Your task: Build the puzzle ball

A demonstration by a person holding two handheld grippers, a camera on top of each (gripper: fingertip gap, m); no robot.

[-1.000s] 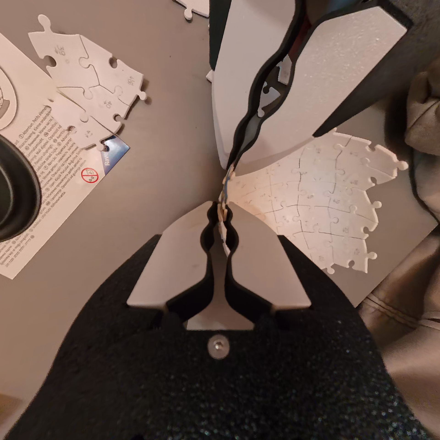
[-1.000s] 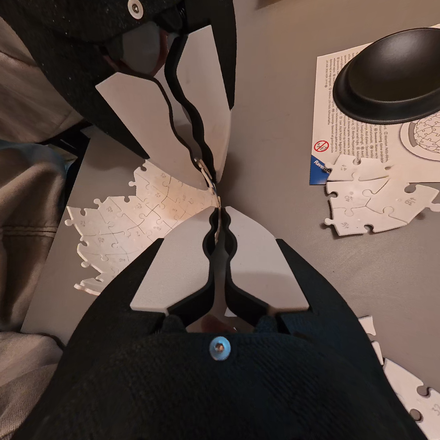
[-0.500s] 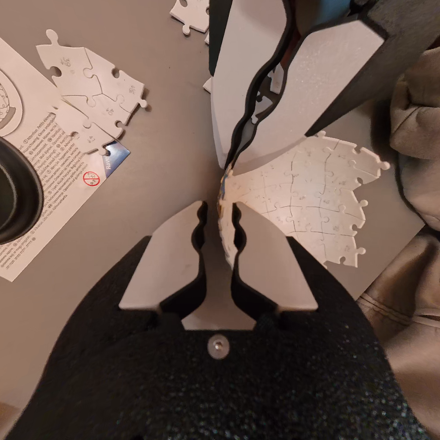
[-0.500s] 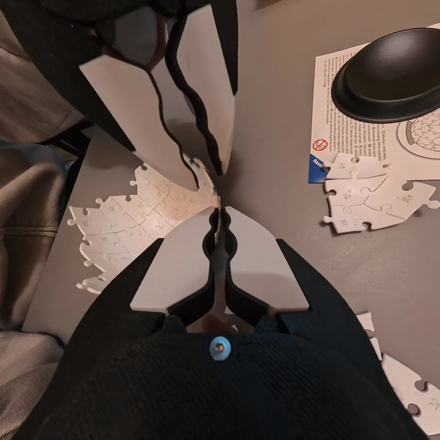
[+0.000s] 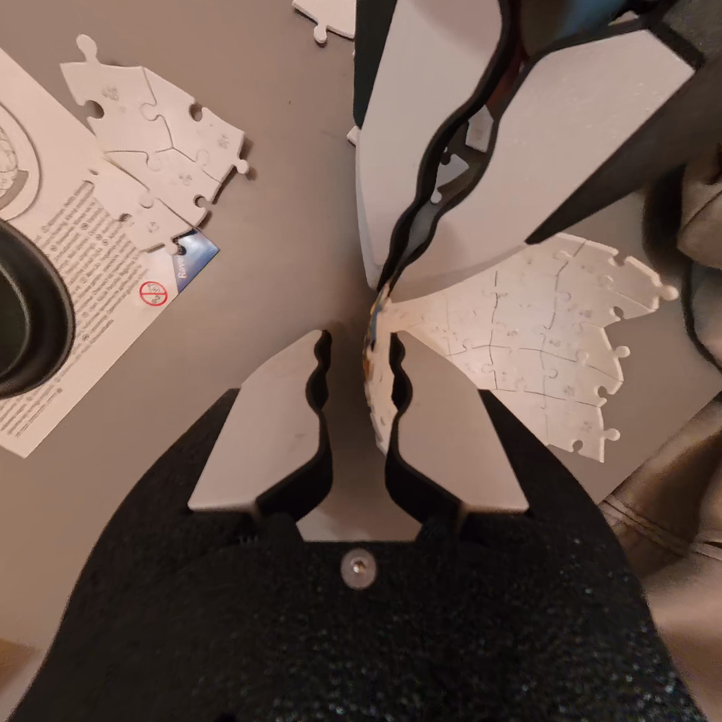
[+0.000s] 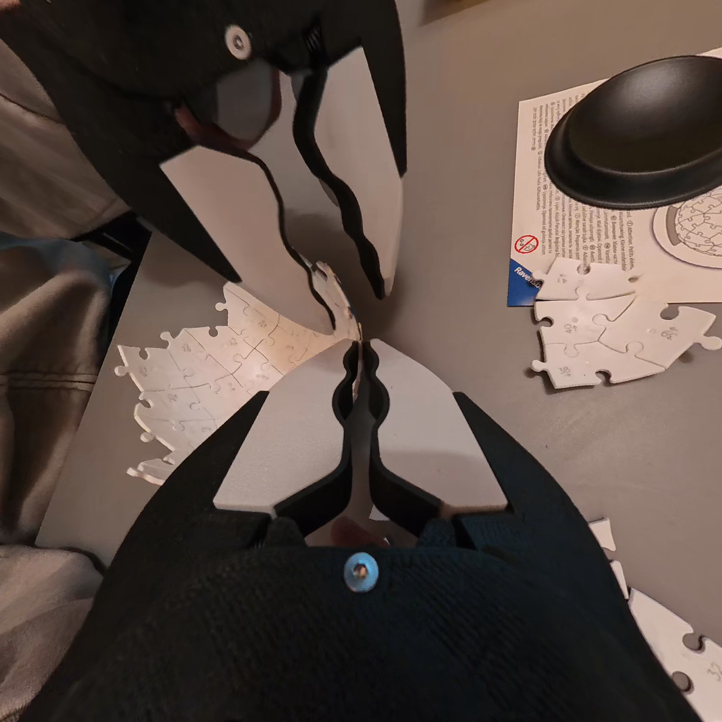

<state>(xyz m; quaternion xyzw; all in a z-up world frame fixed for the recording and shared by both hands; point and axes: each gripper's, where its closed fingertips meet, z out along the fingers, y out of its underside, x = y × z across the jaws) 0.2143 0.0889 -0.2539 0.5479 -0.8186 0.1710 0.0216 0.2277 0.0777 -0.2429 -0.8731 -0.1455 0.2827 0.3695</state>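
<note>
worktop (image 5: 273,297): grey, I'm seeing it carrying everything.
puzzle shell (image 5: 539,351): curved white section, I'm holding it above the worktop edge.
right gripper (image 6: 361,344): I'm clamping it on the shell rim.
left gripper (image 5: 357,340): I'm keeping it parted around the rim, gripping nothing.
loose cluster (image 6: 609,344): lying beside the leaflet (image 6: 586,203).

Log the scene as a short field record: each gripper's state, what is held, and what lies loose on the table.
left gripper: open, jaws astride the shell's edge
right gripper: shut on the curved puzzle shell
shell: white inner side up, part-built
joined flat pieces: on the grey table, overlapping the leaflet
black stand: on the leaflet
loose pieces: at the view's lower right edge
</note>
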